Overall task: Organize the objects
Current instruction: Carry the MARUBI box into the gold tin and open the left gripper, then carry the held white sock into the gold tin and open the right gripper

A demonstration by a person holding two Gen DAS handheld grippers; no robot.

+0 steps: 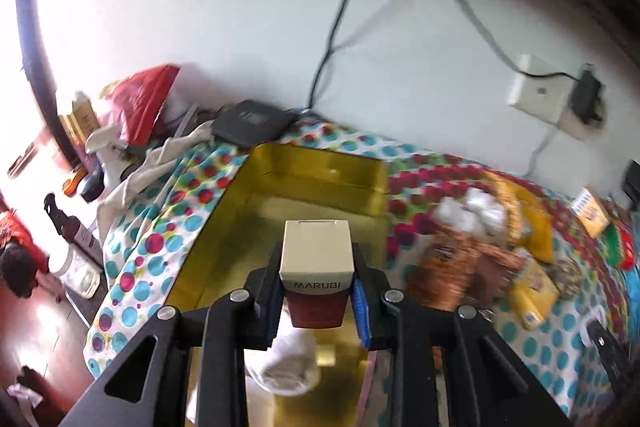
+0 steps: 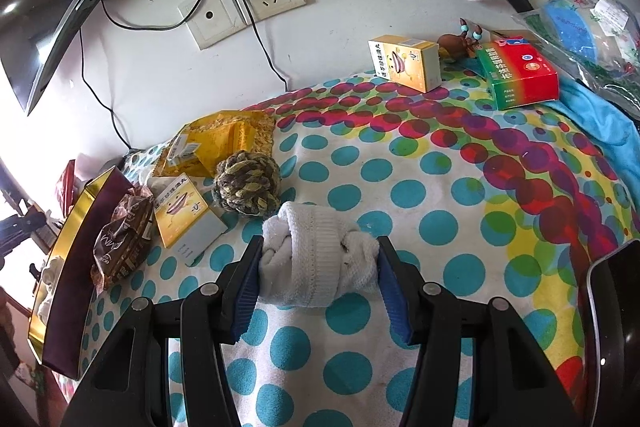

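Observation:
My left gripper (image 1: 317, 297) is shut on a small MARUBI box (image 1: 317, 259), cream on top and dark red below, and holds it above a gold-lined open box (image 1: 316, 183). A rolled white sock (image 1: 290, 363) lies inside that box below the gripper. My right gripper (image 2: 318, 279) is shut on another rolled white sock (image 2: 318, 259) just above the dotted cloth (image 2: 420, 187). The gold box, dark red outside, shows at the left edge of the right wrist view (image 2: 76, 247).
Left of the right gripper lie a woven ball (image 2: 246, 187), a yellow medicine box (image 2: 186, 217), a brown snack bag (image 2: 122, 243) and a yellow packet (image 2: 216, 143). At the back stand a yellow box (image 2: 408, 61) and a red-green box (image 2: 518, 75). A dark tablet (image 2: 616, 311) sits right.

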